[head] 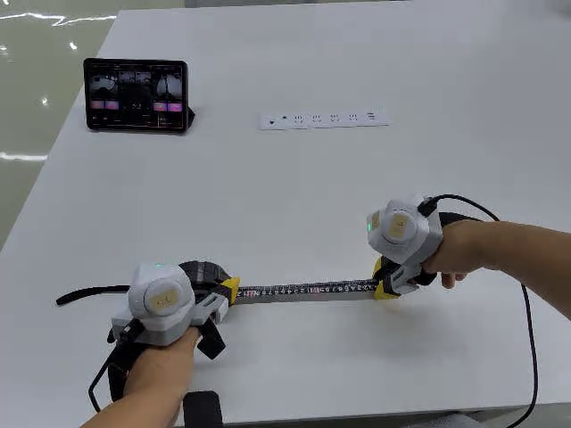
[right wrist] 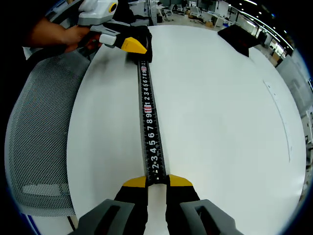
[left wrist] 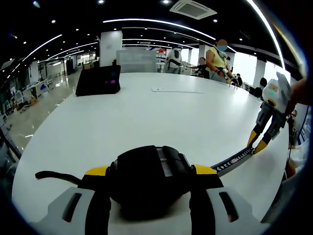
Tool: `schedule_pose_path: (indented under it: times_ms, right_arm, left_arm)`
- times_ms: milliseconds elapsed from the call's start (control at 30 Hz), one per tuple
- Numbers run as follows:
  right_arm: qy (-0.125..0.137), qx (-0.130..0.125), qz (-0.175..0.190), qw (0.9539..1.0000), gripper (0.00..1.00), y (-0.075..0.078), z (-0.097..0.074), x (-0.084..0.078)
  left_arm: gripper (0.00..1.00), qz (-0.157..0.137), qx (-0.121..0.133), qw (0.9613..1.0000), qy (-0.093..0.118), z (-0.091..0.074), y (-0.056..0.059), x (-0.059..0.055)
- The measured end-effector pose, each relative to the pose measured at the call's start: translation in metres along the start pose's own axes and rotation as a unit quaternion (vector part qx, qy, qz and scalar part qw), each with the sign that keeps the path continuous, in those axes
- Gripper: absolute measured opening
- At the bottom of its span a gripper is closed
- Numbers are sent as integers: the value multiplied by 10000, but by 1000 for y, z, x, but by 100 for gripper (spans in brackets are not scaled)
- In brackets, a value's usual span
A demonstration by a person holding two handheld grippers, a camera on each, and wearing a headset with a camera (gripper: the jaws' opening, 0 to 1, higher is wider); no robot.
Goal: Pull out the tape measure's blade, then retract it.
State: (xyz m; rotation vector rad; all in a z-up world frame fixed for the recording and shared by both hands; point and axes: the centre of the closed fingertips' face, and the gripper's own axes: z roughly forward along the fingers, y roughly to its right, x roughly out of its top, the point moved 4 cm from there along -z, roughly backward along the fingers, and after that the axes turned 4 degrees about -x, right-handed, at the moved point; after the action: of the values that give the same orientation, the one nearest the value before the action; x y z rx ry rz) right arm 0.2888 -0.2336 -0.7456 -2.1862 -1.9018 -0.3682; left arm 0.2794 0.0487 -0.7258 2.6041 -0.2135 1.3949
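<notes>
The black tape measure case [left wrist: 149, 176] lies on the white table, clamped between the yellow-tipped jaws of my left gripper [head: 223, 292]. Its dark blade [head: 308, 289] with white numbers runs flat across the table to my right gripper [head: 385, 287], which is shut on the blade's end. In the right gripper view the blade [right wrist: 149, 127] stretches from my jaws away to the case [right wrist: 142, 41] and the left gripper [right wrist: 122, 41]. In the left gripper view the right gripper [left wrist: 259, 142] stands at the far right, pinching the blade [left wrist: 232, 161]. A black strap [head: 89, 292] trails from the case.
A tablet [head: 136, 94] stands at the back left and a white power strip [head: 323, 119] lies at the back middle. A black cable [head: 526, 339] hangs off the right arm. A grey mesh chair [right wrist: 39, 137] sits beside the table's near edge. People stand in the room behind.
</notes>
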Motion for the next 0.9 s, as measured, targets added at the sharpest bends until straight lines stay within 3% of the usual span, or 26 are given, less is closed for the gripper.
schedule_pose_path:
  times_ms: [167, 267, 900]
  right_arm:
    - [-63, -17, -57, 10000, 9, -1, 1, 2]
    - [-25, 37, 235, 9997, 9, 0, 0, 4]
    - [-173, -68, -66, 9998, 10, -2, 4, 11]
  left_arm:
    - [61, -44, -46, 10000, -40, 0, 0, 0]
    - [61, -86, -48, 9999, -110, 1, 0, 0]
    - [61, -119, -58, 9998, -166, 0, 0, 0]
